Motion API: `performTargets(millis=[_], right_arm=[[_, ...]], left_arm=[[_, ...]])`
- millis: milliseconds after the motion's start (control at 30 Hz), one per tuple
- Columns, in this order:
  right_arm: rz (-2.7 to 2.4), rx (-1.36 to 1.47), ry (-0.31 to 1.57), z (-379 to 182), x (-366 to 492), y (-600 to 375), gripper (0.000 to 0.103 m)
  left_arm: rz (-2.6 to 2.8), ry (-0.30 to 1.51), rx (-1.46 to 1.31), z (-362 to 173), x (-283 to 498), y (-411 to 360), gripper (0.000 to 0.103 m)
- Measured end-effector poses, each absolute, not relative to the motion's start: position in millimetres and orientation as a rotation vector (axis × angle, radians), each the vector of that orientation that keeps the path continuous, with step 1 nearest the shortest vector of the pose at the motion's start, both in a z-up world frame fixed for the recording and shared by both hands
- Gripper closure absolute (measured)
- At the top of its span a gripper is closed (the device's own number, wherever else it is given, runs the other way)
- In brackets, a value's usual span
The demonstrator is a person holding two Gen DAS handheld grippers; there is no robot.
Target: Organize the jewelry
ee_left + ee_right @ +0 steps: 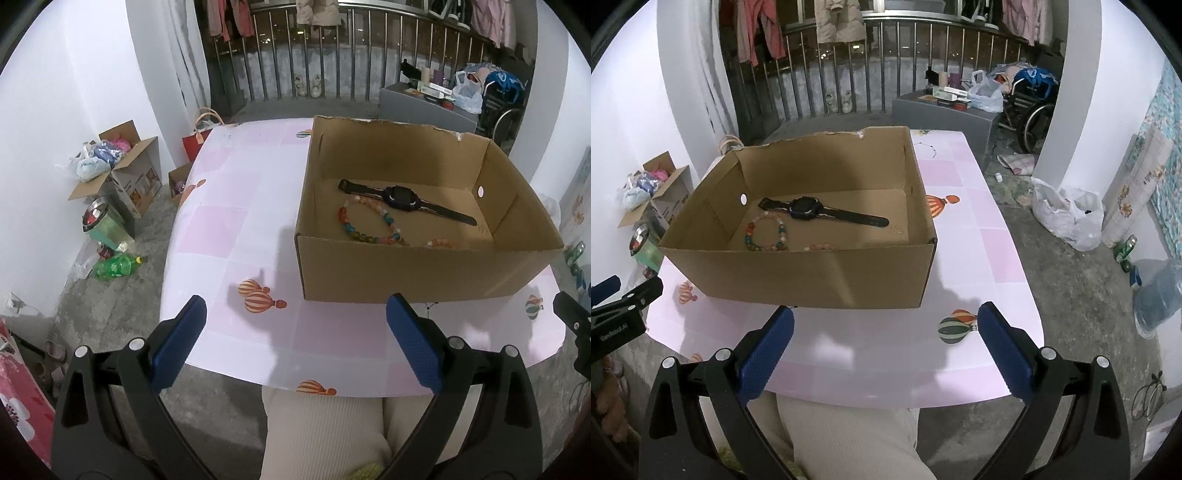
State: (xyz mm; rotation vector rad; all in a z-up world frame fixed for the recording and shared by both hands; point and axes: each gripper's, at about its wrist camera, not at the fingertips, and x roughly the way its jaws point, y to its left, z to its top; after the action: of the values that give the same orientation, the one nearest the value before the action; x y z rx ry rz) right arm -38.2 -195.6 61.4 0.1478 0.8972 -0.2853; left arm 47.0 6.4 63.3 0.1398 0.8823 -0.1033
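Note:
An open cardboard box (424, 273) stands on the pink checked table (236, 236); it also shows in the right wrist view (812, 277). Inside lie a black watch (402, 197), a multicoloured bead bracelet (369, 221) and a second bead bracelet (441, 243) partly hidden by the front wall. In the right wrist view the watch (820, 214) and the coloured bracelet (768, 234) lie at the box's left. My left gripper (295, 332) is open and empty, near the table's front edge. My right gripper (886, 339) is open and empty, in front of the box.
A thin dark necklace (929, 147) lies on the table behind the box's right corner. The person's lap (332, 435) is at the table's front edge. Boxes, bags and bottles (110, 221) crowd the floor on the left; a bag (1067, 218) and a wheelchair (1034, 114) stand on the right.

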Motion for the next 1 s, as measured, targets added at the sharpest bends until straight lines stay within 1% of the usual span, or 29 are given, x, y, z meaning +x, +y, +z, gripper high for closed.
performTargets(millis=[1000], right_arm=[[-0.285,0.148,0.915,58,-35,-196,0.006]], left_arm=[[-0.082,0.906,0.144,56,55,15,0.009]])
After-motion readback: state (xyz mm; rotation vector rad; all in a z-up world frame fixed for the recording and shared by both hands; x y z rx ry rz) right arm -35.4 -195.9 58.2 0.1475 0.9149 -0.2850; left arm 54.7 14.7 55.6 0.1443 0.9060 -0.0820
